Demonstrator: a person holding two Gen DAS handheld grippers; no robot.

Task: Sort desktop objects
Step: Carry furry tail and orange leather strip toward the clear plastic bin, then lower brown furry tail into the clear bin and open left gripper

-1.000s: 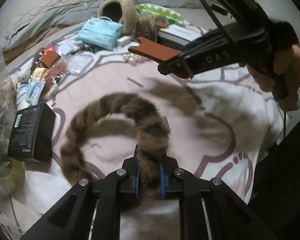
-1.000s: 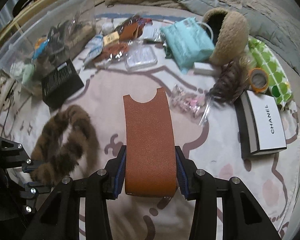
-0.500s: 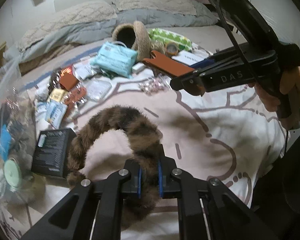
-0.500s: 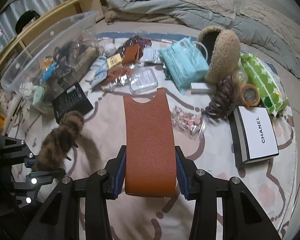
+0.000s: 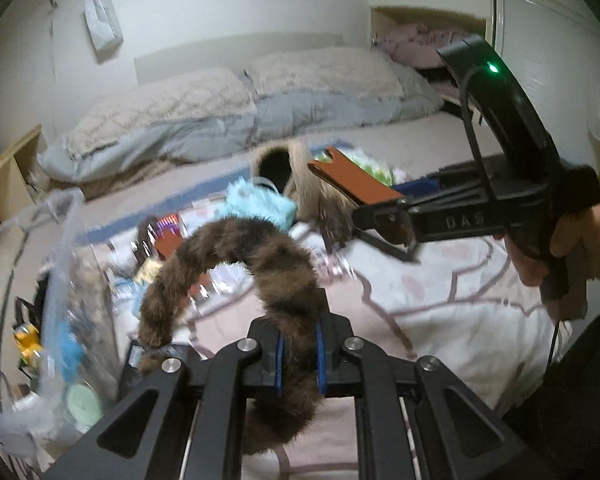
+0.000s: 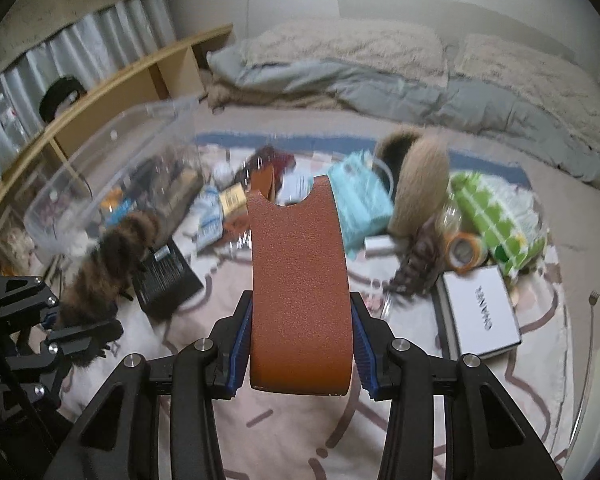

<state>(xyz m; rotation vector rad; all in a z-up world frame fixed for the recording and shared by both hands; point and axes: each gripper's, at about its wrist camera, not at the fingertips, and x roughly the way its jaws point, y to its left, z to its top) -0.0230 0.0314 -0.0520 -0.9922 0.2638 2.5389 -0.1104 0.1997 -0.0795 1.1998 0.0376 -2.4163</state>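
My left gripper is shut on a brown striped furry headband, held in the air above the bed; it also shows in the right wrist view, near the clear plastic bin. My right gripper is shut on an orange leather sleeve, held flat and raised; the sleeve also shows in the left wrist view, to the right of the headband.
On the pink patterned bedspread lie a black box, a teal packet, a beige furry pouch, a green dotted pack, orange tape, a white Chanel box and small packets. Pillows lie behind.
Both grippers have risen off the bedspread with their loads. The headband has left the bed and moved left toward the clear bin. The views have tilted up toward the pillows.
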